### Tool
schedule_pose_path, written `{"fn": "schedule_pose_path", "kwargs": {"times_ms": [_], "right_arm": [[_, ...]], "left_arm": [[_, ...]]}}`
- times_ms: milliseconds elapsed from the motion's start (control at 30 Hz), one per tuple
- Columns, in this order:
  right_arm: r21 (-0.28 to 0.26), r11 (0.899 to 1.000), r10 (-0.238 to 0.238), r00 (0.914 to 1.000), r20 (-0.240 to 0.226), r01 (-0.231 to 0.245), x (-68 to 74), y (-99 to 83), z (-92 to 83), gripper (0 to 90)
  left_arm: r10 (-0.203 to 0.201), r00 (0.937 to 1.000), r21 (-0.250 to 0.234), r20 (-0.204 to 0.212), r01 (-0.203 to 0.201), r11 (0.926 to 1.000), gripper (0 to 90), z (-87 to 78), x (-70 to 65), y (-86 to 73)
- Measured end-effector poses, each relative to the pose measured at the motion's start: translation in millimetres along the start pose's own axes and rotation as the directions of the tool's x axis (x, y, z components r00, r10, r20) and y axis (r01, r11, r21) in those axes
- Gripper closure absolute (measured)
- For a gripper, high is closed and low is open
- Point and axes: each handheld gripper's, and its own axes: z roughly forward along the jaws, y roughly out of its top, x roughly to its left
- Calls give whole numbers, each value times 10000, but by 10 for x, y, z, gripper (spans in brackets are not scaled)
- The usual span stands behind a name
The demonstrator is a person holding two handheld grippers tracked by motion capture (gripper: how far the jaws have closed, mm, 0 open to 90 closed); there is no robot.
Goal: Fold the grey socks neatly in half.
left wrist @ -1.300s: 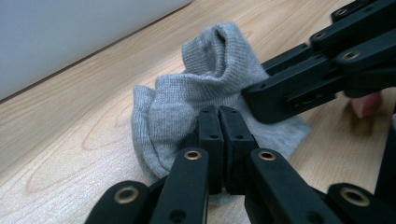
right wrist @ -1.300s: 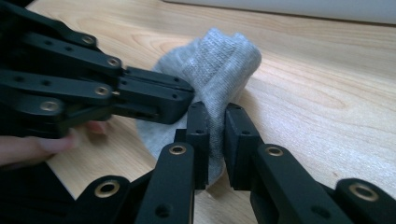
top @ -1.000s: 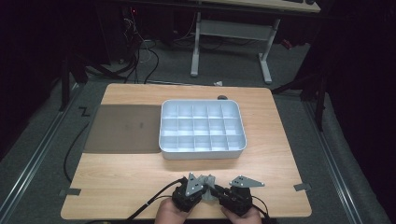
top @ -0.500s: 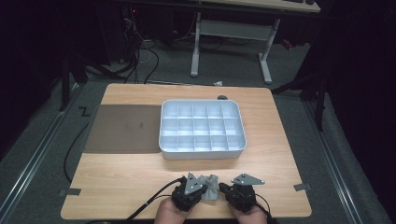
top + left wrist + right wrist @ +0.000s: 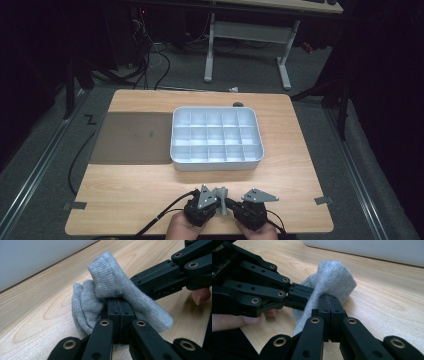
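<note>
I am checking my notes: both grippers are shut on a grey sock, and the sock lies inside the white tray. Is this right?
Not quite. The sock is not in the tray; the high view shows it near the table's front edge, pinched by the left gripper and right gripper.

We see a grey sock [image 5: 110, 287] of soft ribbed knit cloth, matt black plastic fingers [image 5: 117, 315] with brass-coloured rivets, a smooth pale wood-grain surface [image 5: 387, 295], a smooth white plastic tray [image 5: 217, 162]

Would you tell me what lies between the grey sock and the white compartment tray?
Bare wooden table, seen in the high view, separates the sock from the tray.
</note>
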Motion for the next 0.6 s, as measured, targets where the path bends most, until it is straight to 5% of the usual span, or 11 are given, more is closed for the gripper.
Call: {"fn": "schedule_pose_path", "kwargs": {"times_ms": [267, 600], "right_arm": [[144, 9996, 252, 9988, 416, -258, -61, -35, 11, 900], [177, 9995, 240, 9985, 488, -249, -86, -49, 6, 900]], "left_arm": [[-448, 9988, -718, 205, 462, 9963, 843, -54, 51, -21], [-549, 9980, -1236, 303, 582, 9906, 816, -128, 84, -28]]}}
